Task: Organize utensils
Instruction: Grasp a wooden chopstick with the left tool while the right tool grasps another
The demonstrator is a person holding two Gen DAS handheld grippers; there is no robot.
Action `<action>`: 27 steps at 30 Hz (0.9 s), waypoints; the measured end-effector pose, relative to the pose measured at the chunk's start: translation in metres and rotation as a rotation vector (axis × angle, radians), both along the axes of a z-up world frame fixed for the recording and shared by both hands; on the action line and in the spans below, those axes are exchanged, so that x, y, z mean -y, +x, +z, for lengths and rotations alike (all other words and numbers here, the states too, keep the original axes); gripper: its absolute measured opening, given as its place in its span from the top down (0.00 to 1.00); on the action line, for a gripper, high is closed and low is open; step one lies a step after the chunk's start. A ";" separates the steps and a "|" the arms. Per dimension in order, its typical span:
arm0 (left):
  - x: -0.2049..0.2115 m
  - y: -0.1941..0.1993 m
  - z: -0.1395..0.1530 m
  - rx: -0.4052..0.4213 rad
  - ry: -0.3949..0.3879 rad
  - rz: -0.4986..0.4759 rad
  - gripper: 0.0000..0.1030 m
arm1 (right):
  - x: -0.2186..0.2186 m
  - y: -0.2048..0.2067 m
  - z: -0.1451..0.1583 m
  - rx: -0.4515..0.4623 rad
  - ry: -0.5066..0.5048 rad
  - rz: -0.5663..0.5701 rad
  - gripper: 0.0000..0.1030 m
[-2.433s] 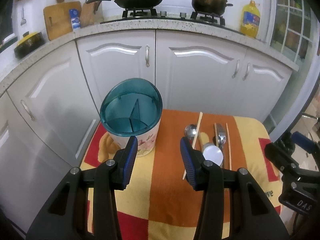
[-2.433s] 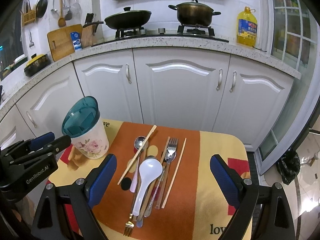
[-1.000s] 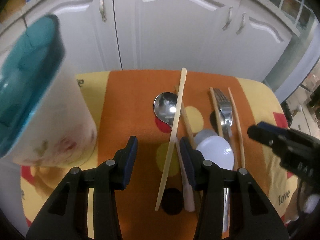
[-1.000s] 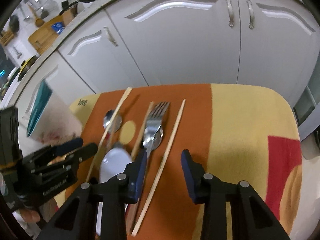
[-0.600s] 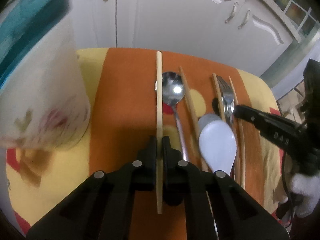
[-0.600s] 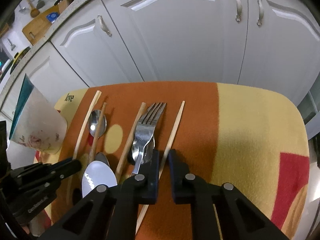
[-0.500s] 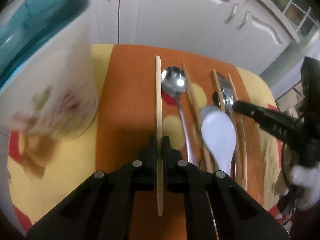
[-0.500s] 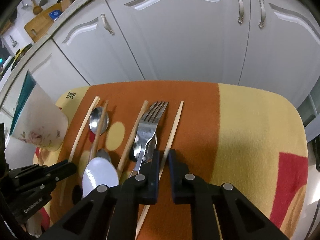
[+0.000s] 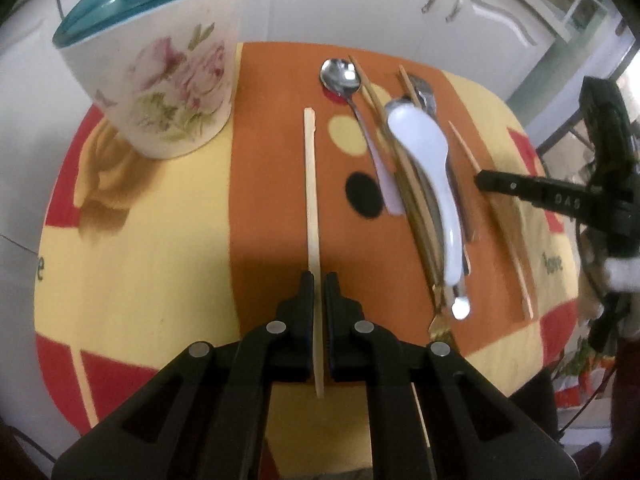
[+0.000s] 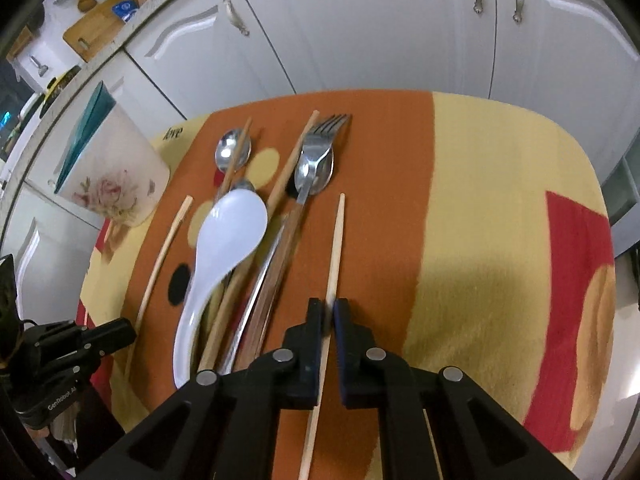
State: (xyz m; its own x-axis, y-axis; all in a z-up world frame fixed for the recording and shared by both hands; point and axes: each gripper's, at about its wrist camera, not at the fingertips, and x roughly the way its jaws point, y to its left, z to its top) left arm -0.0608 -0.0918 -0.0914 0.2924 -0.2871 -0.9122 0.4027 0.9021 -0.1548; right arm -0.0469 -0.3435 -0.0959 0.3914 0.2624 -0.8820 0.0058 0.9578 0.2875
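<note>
My left gripper [image 9: 319,280] is shut on a pale wooden chopstick [image 9: 311,184] and holds it over the orange stripe of the cloth, to the right of the floral utensil holder with a teal rim [image 9: 160,76]. My right gripper [image 10: 328,306] is shut on a second pale chopstick [image 10: 335,248], to the right of the utensil pile. The pile holds a white ceramic spoon [image 10: 224,248], a metal spoon [image 10: 232,152], a fork [image 10: 316,160] and brown chopsticks [image 10: 288,172]. The holder [image 10: 108,168] stands at the left in the right wrist view.
A small table with a yellow, orange and red cloth [image 10: 480,220] stands in front of white kitchen cabinets [image 10: 360,32]. A cutting board [image 10: 100,28] leans on the counter at the far left. The table edges fall off on all sides.
Both grippers closed from open onto a chopstick each. The left one carried its chopstick left toward the holder; the right one drew its chopstick slightly back from the pile.
</note>
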 end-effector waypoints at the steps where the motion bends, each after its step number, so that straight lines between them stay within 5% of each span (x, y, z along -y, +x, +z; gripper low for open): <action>1: -0.001 0.001 0.001 -0.003 0.001 0.003 0.96 | 0.000 0.000 0.000 0.003 -0.012 0.006 0.92; 4: 0.001 0.014 0.007 0.018 -0.002 0.023 0.83 | 0.000 0.008 0.004 0.022 -0.046 0.000 0.70; 5: 0.002 0.019 0.009 0.028 -0.005 0.031 0.77 | 0.001 0.010 0.006 0.027 -0.048 -0.001 0.70; 10: 0.022 0.047 0.014 0.109 0.058 0.063 0.76 | 0.000 0.025 0.003 0.026 -0.067 0.012 0.70; 18: 0.053 0.087 -0.007 0.130 0.180 0.065 0.76 | -0.003 0.042 -0.002 0.061 -0.117 0.041 0.94; 22: 0.054 0.092 -0.008 0.097 0.120 0.049 0.95 | 0.006 0.035 0.002 0.077 -0.052 0.010 0.94; 27: 0.032 0.078 0.010 0.070 -0.028 0.043 0.95 | 0.007 0.015 0.036 0.160 -0.018 0.007 0.95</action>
State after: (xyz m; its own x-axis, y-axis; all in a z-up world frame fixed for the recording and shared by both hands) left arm 0.0169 -0.1240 -0.0809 0.3679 -0.2982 -0.8808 0.3747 0.9144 -0.1530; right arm -0.0315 -0.3505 -0.0597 0.5255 0.2506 -0.8130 -0.0451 0.9625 0.2675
